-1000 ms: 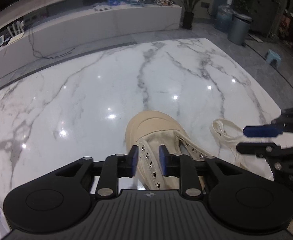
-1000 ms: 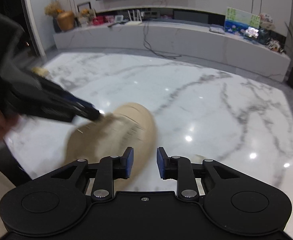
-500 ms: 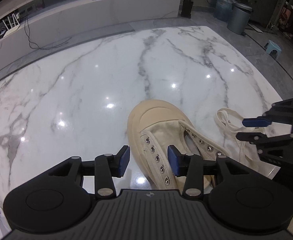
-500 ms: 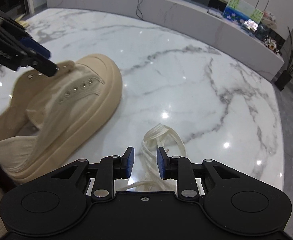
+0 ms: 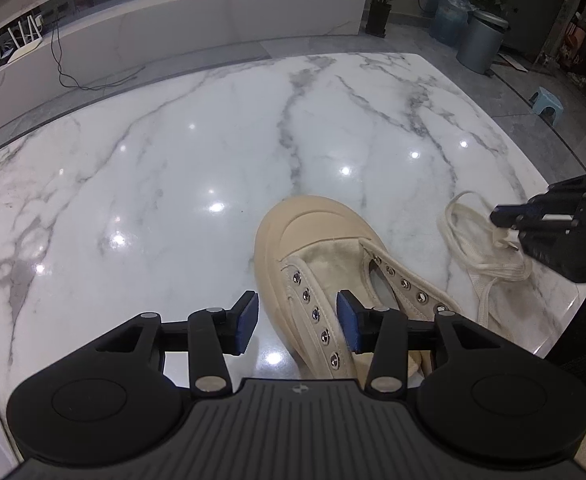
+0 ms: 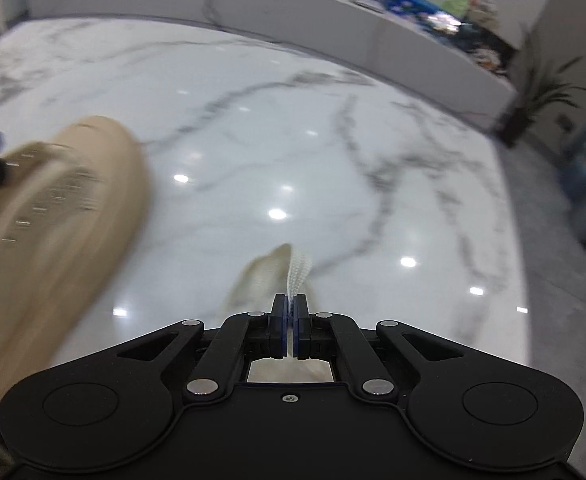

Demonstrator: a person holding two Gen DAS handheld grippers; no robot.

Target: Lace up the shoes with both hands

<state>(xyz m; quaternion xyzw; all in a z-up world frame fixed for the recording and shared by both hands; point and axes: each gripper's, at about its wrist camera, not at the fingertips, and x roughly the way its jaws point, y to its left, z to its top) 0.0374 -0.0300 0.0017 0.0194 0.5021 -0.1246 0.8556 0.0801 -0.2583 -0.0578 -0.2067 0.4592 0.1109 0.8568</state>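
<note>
While the right gripper [image 6: 291,322] is pinching the lace [image 6: 299,270], the left gripper [image 5: 298,322] is sitting open around the shoe's [image 5: 317,240] eyelets [image 5: 315,313], all showing empty.

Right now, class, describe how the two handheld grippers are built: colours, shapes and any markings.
The left gripper and the right gripper match: matte black bodies with two round discs, black linkage arms with silver rivets, and flat blue pads on the fingers. The left body is ribbed with a small emblem; the right has one centre screw. No cables show.
</note>
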